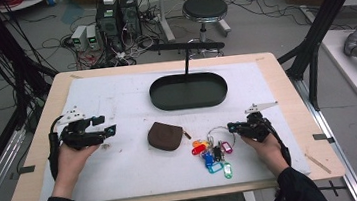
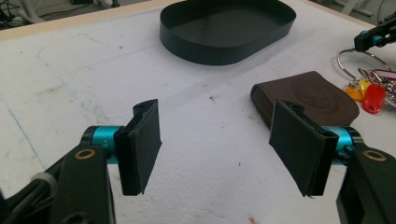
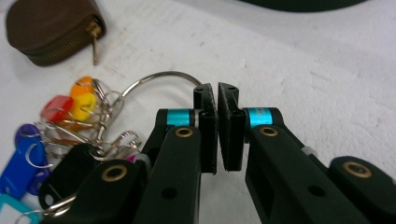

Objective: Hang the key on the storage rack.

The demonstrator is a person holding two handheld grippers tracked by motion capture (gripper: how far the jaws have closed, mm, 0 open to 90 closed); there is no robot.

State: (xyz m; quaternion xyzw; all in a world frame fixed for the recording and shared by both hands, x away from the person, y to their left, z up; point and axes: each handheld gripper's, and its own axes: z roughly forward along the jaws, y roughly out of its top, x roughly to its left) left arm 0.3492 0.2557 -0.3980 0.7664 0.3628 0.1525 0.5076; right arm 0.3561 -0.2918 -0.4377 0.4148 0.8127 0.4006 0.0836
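Observation:
A bunch of keys with coloured tags (image 1: 213, 152) lies on the white mat, threaded on a large metal ring (image 3: 154, 77). My right gripper (image 3: 217, 93) is shut on that ring, which runs in between its pads; the tags (image 3: 60, 107) trail to its left. In the high view the right gripper (image 1: 230, 125) sits low at the bunch's right end. A brown zip pouch (image 1: 166, 135) lies mid-table, zip pull toward the keys. My left gripper (image 1: 108, 125) is held left of the pouch, wide open, with nothing between its fingers (image 2: 140, 144); the pouch (image 2: 313, 95) lies beyond its right finger.
A black oval tray (image 1: 189, 104) stands at the back middle of the mat, seemingly with nothing in it, a black post rising behind it. The table's wooden edge (image 1: 176, 197) runs near the person. Behind the table stand a stool (image 1: 204, 8), computers and cables.

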